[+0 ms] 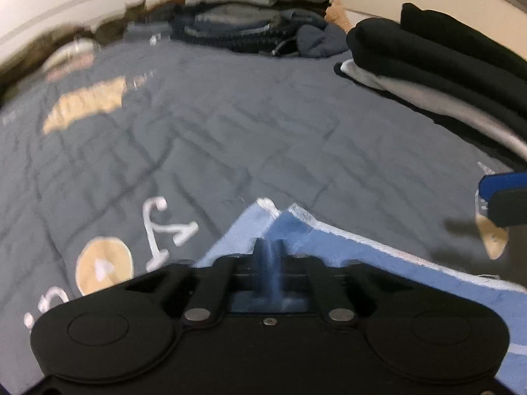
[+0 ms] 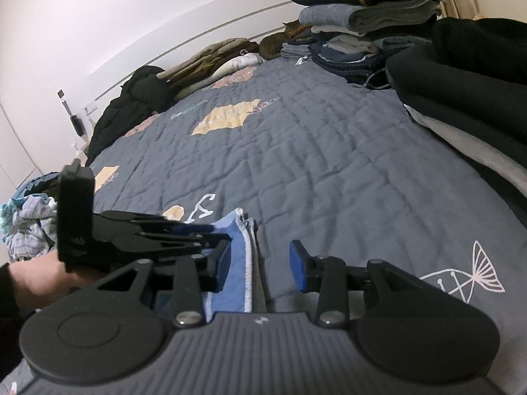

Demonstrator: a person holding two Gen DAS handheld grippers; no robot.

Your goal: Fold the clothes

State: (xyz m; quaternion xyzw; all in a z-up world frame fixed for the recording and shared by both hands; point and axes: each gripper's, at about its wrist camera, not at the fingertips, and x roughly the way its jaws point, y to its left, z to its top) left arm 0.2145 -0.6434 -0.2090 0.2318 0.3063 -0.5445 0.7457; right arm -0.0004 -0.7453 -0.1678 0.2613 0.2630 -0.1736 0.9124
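One blue towel (image 2: 235,263) lay on the grey quilt (image 2: 296,151). The left gripper (image 1: 268,247) was clamped shut on the towel's edge; the right gripper (image 2: 260,265) stood open over it. Two stacks of folded clothes (image 2: 362,26) sat beyond.

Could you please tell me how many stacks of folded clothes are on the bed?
2: a tall stack at the far end by the wall, and a black-and-white stack on the right edge. More may lie outside the views.
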